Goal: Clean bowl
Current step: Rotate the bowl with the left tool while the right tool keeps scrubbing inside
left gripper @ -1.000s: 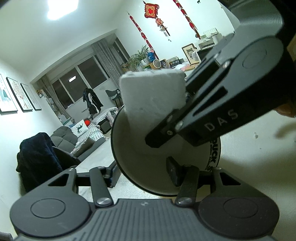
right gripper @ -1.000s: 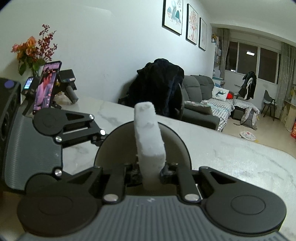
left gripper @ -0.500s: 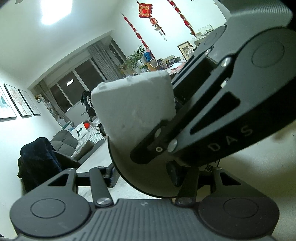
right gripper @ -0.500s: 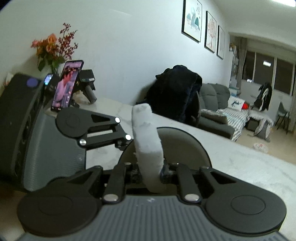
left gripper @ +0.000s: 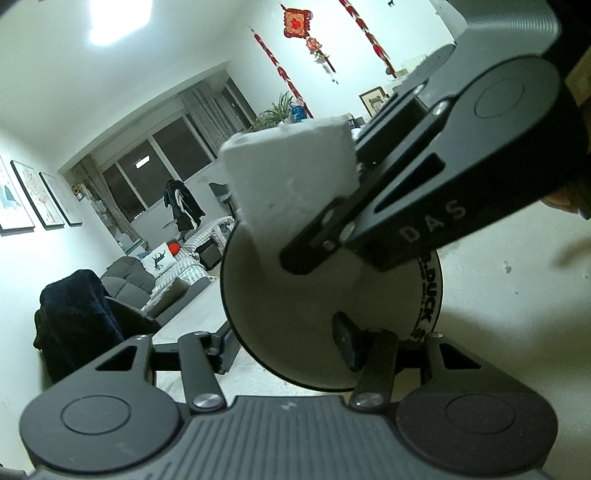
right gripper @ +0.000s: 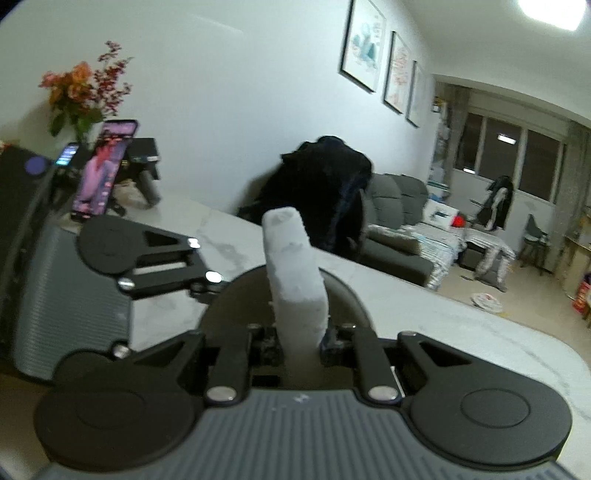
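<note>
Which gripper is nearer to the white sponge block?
Right. The right gripper clamps the white sponge block; the left gripper grips the grey bowl below it.

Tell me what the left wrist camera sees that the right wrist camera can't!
Only the left wrist view shows the red hanging decorations, a potted plant and the printed lettering on the bowl's outside. Only the right wrist view shows the flowers and a lit phone on the white table. Both show the bowl, the white sponge, the grey sofa and the dark windows.
</note>
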`<control>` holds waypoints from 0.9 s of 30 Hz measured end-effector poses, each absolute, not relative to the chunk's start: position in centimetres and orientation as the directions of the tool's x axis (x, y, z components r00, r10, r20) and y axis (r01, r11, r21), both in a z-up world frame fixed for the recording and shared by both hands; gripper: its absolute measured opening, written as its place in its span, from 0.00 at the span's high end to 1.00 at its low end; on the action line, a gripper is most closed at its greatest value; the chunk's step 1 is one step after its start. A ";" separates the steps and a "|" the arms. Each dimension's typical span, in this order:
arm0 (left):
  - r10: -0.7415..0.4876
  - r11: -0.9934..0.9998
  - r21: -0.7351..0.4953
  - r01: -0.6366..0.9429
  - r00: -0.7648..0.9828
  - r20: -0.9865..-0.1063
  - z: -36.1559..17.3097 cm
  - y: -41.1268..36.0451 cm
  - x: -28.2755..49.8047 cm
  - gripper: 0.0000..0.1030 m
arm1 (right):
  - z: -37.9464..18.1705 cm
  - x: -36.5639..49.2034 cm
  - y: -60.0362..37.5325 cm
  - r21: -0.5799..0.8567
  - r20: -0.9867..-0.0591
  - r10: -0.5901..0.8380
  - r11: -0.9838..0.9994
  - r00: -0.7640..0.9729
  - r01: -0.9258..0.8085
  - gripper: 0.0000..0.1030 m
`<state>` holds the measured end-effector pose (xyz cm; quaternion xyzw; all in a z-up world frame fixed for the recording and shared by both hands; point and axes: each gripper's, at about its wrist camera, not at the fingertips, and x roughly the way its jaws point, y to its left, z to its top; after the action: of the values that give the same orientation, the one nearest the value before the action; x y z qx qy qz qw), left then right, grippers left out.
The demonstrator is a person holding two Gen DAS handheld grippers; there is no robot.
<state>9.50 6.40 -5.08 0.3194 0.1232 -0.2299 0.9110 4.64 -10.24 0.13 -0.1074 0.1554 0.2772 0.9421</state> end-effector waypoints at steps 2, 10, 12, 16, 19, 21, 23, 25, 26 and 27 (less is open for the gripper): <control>-0.345 0.693 0.522 0.497 0.864 -0.366 -5.0 6.4 9.4 0.48 | 0.2 4.8 -10.5 -0.122 -0.357 0.471 0.833 0.807 -0.540 0.84; -0.312 0.728 0.517 0.451 0.889 -0.336 -4.8 6.5 9.3 0.45 | -0.1 5.5 -10.4 -0.134 -0.404 0.430 0.845 0.807 -0.518 0.83; -0.313 0.754 0.491 0.437 0.896 -0.316 -4.4 6.9 9.4 0.52 | -0.4 5.7 -10.2 -0.142 -0.416 0.421 0.845 0.806 -0.515 0.83; -0.339 0.801 0.395 0.450 0.884 -0.320 -3.4 7.3 9.4 0.73 | -0.6 5.8 -10.2 -0.134 -0.430 0.417 0.848 0.801 -0.513 0.83; -0.327 0.799 0.405 0.444 0.887 -0.327 -3.1 7.1 9.3 0.73 | -0.3 5.7 -10.4 -0.108 -0.432 0.422 0.853 0.797 -0.511 0.83; -0.301 0.795 0.428 0.429 0.893 -0.336 -3.0 6.7 9.1 0.73 | -0.2 5.6 -10.5 -0.091 -0.433 0.426 0.856 0.794 -0.509 0.83; -0.291 0.793 0.437 0.424 0.894 -0.340 -3.2 6.6 8.7 0.73 | 0.0 5.6 -10.7 -0.074 -0.434 0.430 0.859 0.792 -0.507 0.83; -0.273 0.787 0.453 0.419 0.895 -0.352 -3.1 6.4 8.4 0.73 | 0.1 5.5 -10.8 -0.057 -0.435 0.433 0.861 0.789 -0.505 0.83; -0.262 0.783 0.462 0.416 0.895 -0.361 -3.1 6.4 8.4 0.73 | 0.2 5.5 -10.9 -0.049 -0.436 0.435 0.863 0.788 -0.503 0.83; -0.255 0.780 0.469 0.415 0.894 -0.368 -3.1 6.4 8.5 0.73 | 0.3 5.5 -10.9 -0.040 -0.436 0.437 0.864 0.787 -0.502 0.83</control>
<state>8.45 6.44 -3.13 0.2789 0.1434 -0.1795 0.9324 5.45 -10.93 0.27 -0.0772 0.2110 0.2492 0.9420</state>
